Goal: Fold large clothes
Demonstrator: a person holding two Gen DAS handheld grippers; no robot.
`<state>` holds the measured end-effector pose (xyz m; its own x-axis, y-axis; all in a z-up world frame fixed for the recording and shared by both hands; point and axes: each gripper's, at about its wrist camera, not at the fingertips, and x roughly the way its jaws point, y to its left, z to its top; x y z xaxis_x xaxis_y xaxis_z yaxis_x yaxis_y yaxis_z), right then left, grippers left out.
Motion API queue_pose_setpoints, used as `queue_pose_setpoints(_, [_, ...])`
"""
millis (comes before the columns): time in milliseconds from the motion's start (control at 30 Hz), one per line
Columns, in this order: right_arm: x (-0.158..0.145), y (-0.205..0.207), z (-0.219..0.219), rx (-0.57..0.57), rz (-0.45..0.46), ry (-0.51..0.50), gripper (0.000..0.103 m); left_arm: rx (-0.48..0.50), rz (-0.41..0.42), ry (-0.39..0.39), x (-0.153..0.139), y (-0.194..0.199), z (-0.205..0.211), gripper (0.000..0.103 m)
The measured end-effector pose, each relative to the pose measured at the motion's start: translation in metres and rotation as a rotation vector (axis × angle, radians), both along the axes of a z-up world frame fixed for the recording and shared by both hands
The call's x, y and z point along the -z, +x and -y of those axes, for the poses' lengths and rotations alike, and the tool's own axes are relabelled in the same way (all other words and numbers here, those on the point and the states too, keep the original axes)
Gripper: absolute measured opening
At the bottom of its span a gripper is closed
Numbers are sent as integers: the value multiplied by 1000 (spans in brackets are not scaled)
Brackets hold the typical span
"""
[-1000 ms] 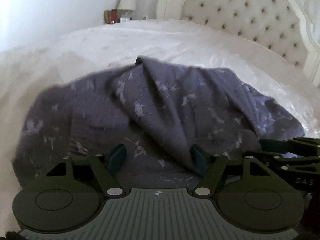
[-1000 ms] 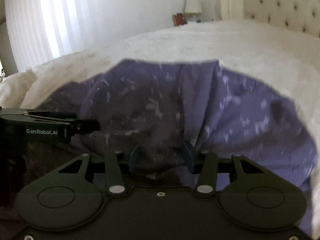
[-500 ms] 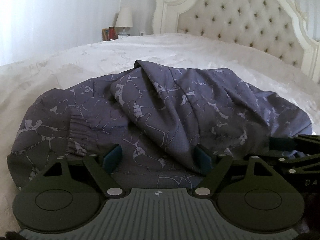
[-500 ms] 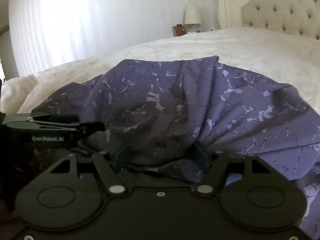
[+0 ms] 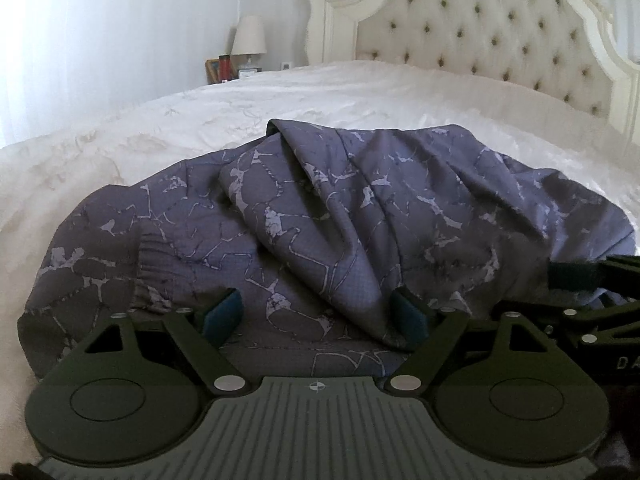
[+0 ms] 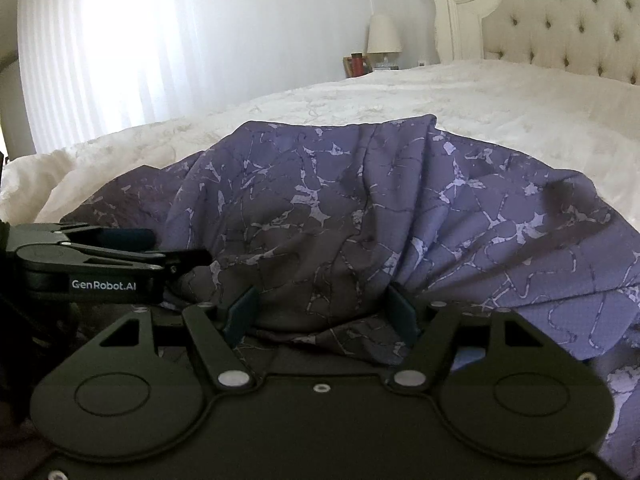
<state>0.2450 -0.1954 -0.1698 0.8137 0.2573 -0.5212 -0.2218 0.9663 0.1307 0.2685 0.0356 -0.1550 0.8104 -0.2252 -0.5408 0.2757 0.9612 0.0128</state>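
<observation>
Purple patterned garment (image 5: 360, 216) heaped on the white bed (image 5: 320, 96), long axis crosswise, just ahead of both tools. Left gripper (image 5: 316, 316) just widened, clamping nothing, fabric beneath. Right gripper (image 6: 324, 314) beside it, likewise just widened, a fold lying loose between.

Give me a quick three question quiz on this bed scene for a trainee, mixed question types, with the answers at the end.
1. True or false: the purple garment lies neatly folded on the white bedspread.
2. Are the pads of the left claw pressing on cloth?
3. The table lamp stands: A) beside the tufted headboard, B) on the bed.

Key
1. False: it is rumpled, with loose folds.
2. No: its jaws stand open, having just widened, cloth lying between.
3. A
</observation>
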Motion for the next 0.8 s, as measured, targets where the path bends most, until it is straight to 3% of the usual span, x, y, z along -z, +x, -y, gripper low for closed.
queue_pose_setpoints(133, [-1,1,-2,-5,-5,-3,79,-1,-3,-1,-1,0,-1,83])
queue_pose_setpoints(233, [-3,2,-5,-33,-18,-13,102,-2,-23,-17,-4,1,-3,83])
queue_pose_setpoints(400, [-17,-8,-9,-94,-42,-27,102,-24,-44,-17,-22,-15,-7,83])
queue_pose_setpoints(533, [-44,-45,2,-135,16,21,102,-25,22,-34,-47,-59,-20,83])
queue_pose_setpoints(700, [-76,-101,28,-158,19,33,102,-133,131,67,-76,-129,-39,83])
queue_pose_setpoints(800, [-89,-132,48,-152,-31,63,102,-77,66,69,-83,-153,-58,83])
